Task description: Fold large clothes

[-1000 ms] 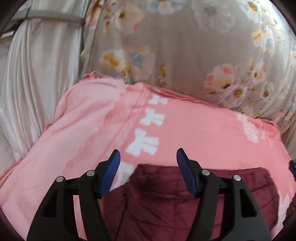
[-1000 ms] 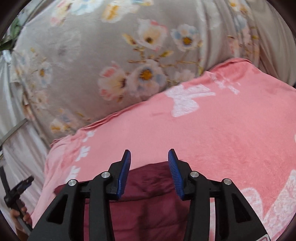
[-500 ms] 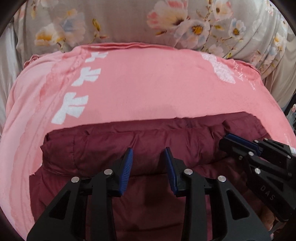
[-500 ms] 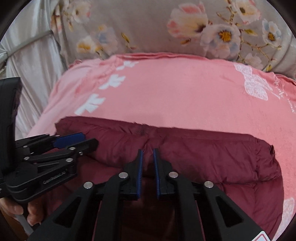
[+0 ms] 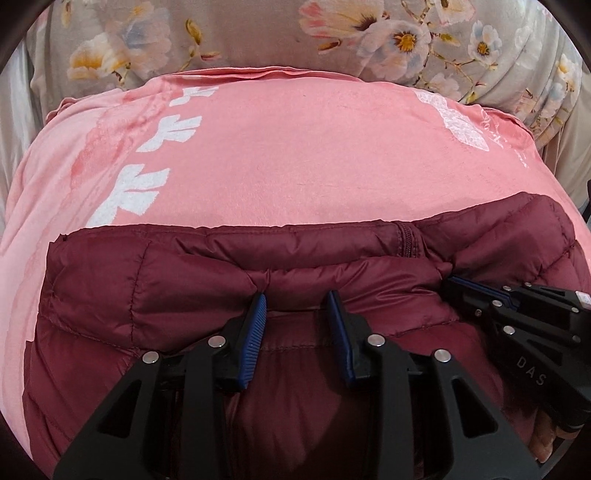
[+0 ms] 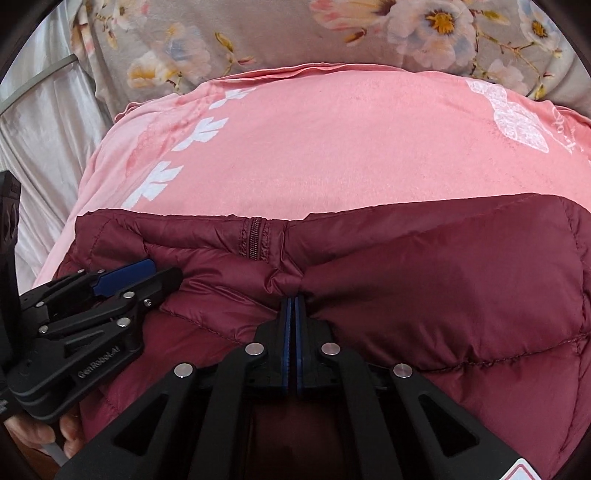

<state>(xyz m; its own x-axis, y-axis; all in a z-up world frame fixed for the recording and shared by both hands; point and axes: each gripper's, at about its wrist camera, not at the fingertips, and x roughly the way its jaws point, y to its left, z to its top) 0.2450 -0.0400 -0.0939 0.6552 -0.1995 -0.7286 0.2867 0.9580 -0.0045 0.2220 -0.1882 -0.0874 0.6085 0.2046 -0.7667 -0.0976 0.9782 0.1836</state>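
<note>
A dark red puffer jacket (image 5: 166, 280) lies on a pink blanket (image 5: 295, 155), with a puffy folded edge along its far side and a zipper (image 6: 255, 236) in the middle. My left gripper (image 5: 297, 299) is open, its jaws a hand-width apart against the folded edge. My right gripper (image 6: 294, 301) is shut on a pinch of the jacket's folded edge just below the zipper. The right gripper also shows in the left wrist view (image 5: 458, 284), to the right. The left gripper shows in the right wrist view (image 6: 162, 271), at the left.
The pink blanket (image 6: 332, 147) with white prints covers the bed. A grey floral cover (image 5: 258, 33) lies behind it. Pale satin fabric (image 6: 44, 122) hangs at the left. A hand (image 6: 55, 435) holds the left gripper's handle.
Both grippers moved down and forward to the jacket's folded edge. The right gripper closed on the fabric. The left gripper stayed open, its jaws a little wider than half a second ago.
</note>
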